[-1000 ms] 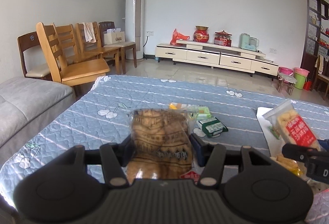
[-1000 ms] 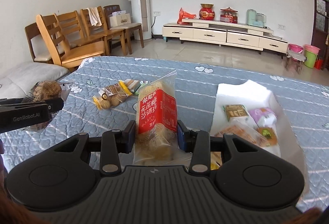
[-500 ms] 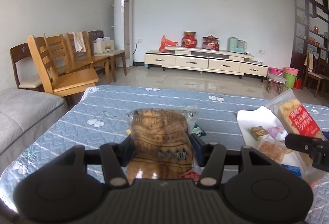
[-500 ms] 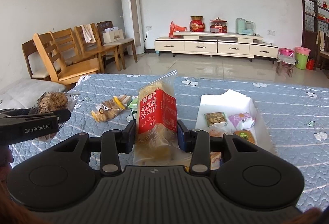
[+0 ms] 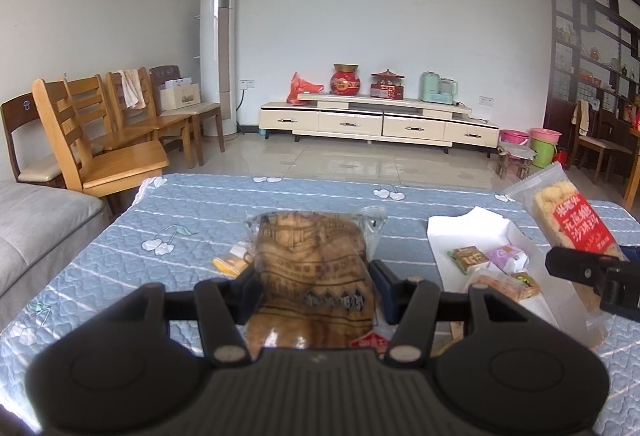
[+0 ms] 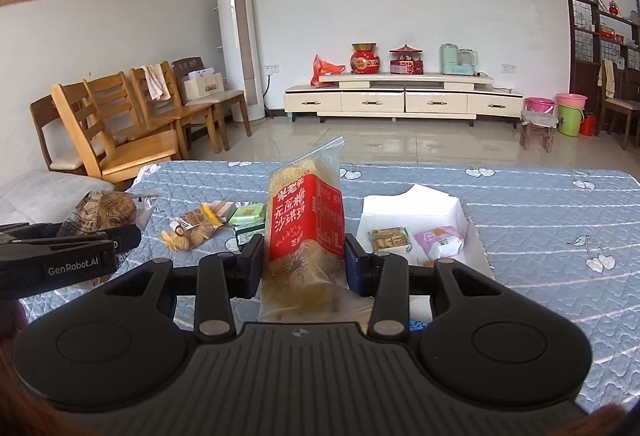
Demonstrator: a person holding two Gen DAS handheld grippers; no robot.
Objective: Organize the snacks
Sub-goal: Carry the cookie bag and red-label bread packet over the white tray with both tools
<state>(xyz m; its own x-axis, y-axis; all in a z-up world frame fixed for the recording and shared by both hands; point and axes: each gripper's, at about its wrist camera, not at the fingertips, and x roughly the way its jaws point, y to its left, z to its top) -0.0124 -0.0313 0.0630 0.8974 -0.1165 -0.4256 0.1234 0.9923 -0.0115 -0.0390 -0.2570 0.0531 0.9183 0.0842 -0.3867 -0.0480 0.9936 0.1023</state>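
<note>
Left wrist view: left gripper [image 5: 316, 286] clamped a brown pastry bag [image 5: 314, 276] upright between its pads, raised above the blue quilted table [image 5: 192, 212]. To its right lay the white tray [image 5: 468, 232] with small snack packets. Right wrist view: right gripper [image 6: 304, 268] was closed on a red-labelled cracker pack [image 6: 306, 224], held upright above the table, just left of the tray. Loose snacks [image 6: 192, 232] lay further left.
</note>
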